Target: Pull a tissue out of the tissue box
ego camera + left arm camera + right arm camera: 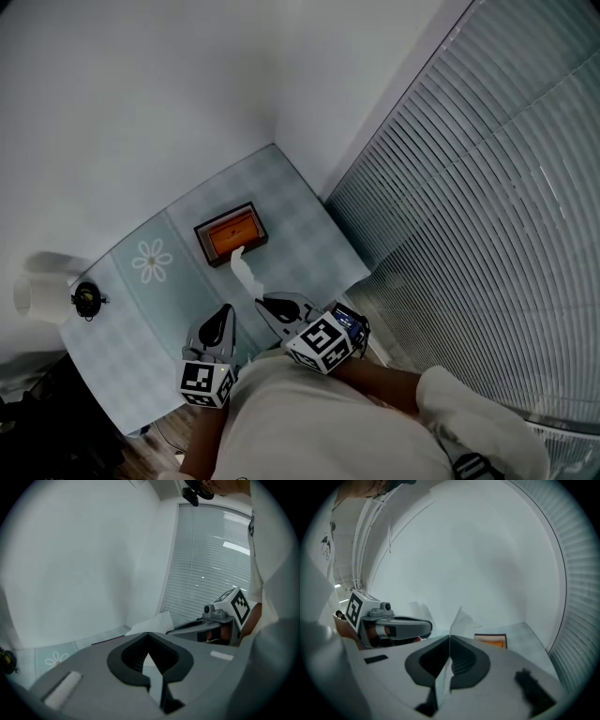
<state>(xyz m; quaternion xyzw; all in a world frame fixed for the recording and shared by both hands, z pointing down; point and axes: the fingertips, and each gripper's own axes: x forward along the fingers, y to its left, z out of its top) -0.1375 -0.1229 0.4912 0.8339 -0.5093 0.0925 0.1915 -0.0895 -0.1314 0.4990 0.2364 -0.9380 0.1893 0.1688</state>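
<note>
Midway: right claw [264, 303] clamps white paper tissue [246, 270], drawn from orange-topped dark tissue box [231, 234], tail seemingly not yet free; left claw [225, 311] closed, empty.

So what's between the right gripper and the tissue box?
A white tissue runs from the tissue box to the right gripper, whose tips pinch it; the head view shows it.
</note>
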